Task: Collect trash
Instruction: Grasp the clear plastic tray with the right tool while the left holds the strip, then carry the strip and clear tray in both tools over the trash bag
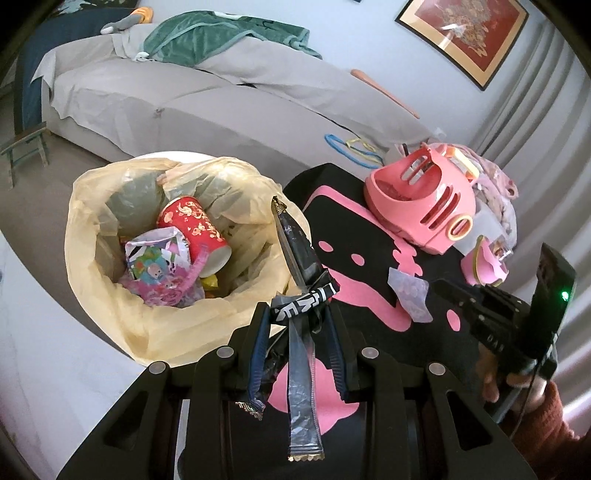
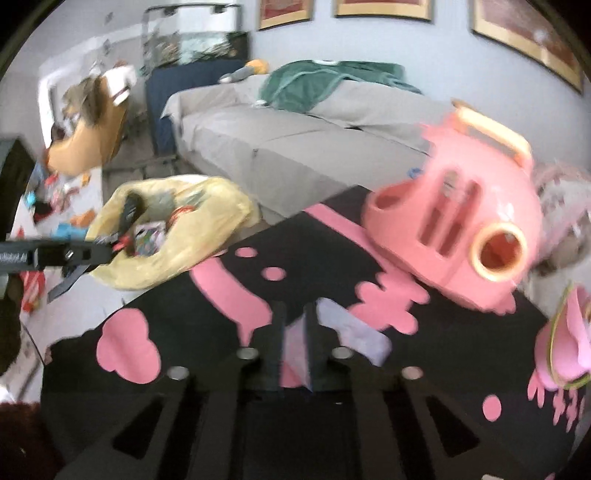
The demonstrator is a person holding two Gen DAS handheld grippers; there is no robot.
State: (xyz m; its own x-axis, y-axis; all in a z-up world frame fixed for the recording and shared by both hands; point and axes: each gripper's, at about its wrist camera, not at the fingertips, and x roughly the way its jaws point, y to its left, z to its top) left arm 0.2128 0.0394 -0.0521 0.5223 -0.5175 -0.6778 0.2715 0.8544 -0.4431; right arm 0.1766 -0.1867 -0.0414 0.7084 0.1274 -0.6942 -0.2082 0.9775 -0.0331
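- The whole right wrist view is motion-blurred
- Pale wrapper (image 2: 295,343) between the right tool (image 2: 295,332) fingers: print unreadable
- Framed picture (image 1: 467,35) cut by the frame edge

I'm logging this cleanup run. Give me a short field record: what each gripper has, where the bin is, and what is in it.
left gripper: shut on black wrappers
right gripper: shut on a pale scrap, view blurred
bin: yellow-lined, beside the black-and-pink table
bin contents: red cup, colourful packet
also on table: pink toy
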